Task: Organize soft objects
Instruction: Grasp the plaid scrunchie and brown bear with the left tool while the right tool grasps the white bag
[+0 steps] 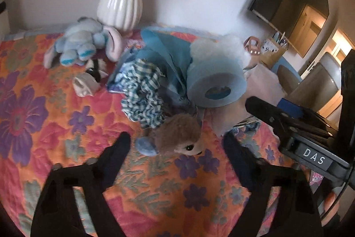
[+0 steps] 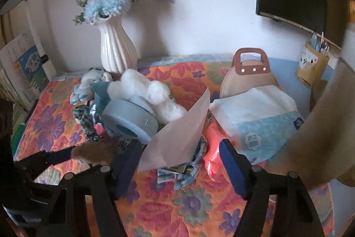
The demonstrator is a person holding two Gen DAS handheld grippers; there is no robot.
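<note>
A small brown furry plush toy with a blue ear (image 1: 177,137) lies on the floral orange quilted worktop (image 1: 55,117), between the tips of the left tool (image 1: 177,141), whose jaws stand fairly wide and clear of it. At its twelve o'clock sit a blue-white gingham cloth (image 1: 142,92) and a pale blue round cylinder (image 1: 216,86). The right tool (image 2: 179,148), also fairly wide, frames a white paper sheet (image 2: 177,126) and grips nothing. A white ribbed vase (image 2: 117,48) stands at eleven o'clock.

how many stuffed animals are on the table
3: blue plush near the vase, white plush atop the blue roll, brown plush nearest the left gripper. Others may be buried.
</note>
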